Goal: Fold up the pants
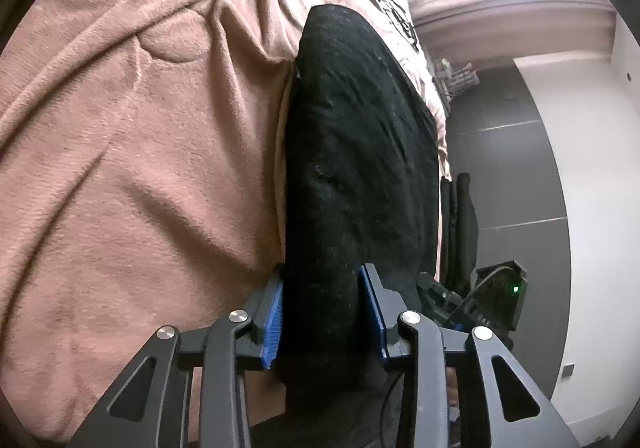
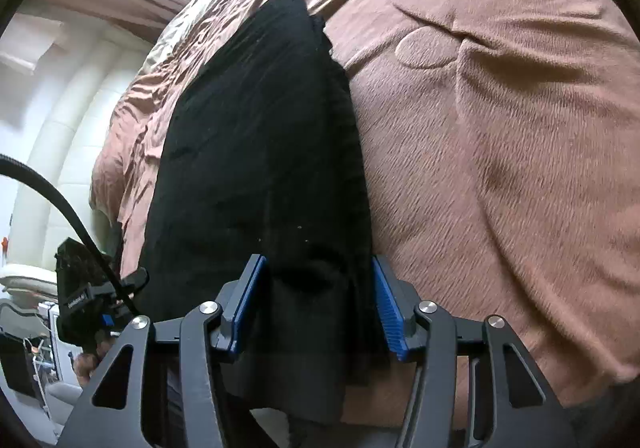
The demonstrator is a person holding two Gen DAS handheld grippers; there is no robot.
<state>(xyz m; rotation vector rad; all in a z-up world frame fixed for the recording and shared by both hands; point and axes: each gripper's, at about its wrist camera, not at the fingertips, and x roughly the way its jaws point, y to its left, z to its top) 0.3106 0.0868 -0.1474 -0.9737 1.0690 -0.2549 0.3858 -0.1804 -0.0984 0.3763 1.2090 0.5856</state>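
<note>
Black pants (image 1: 360,128) lie lengthwise on a pinkish-brown fleece blanket (image 1: 140,168), with their near end at the bed's edge. In the left wrist view my left gripper (image 1: 323,308) has its blue pads (image 1: 274,320) on either side of a thick bunch of the black cloth, which fills the gap and touches both. In the right wrist view the pants (image 2: 260,128) run away from me, and my right gripper (image 2: 318,300) has its wider-set pads (image 2: 390,312) against another bunch of the same end. A flap of the cloth hangs below the right jaws.
The wrinkled blanket (image 2: 500,168) covers the whole bed. Past the bed's side are grey floor tiles (image 1: 520,168), a white wall and folded black legs (image 1: 460,224). The other hand-held device (image 2: 88,288) with its cable and a hand (image 2: 86,366) shows at the left.
</note>
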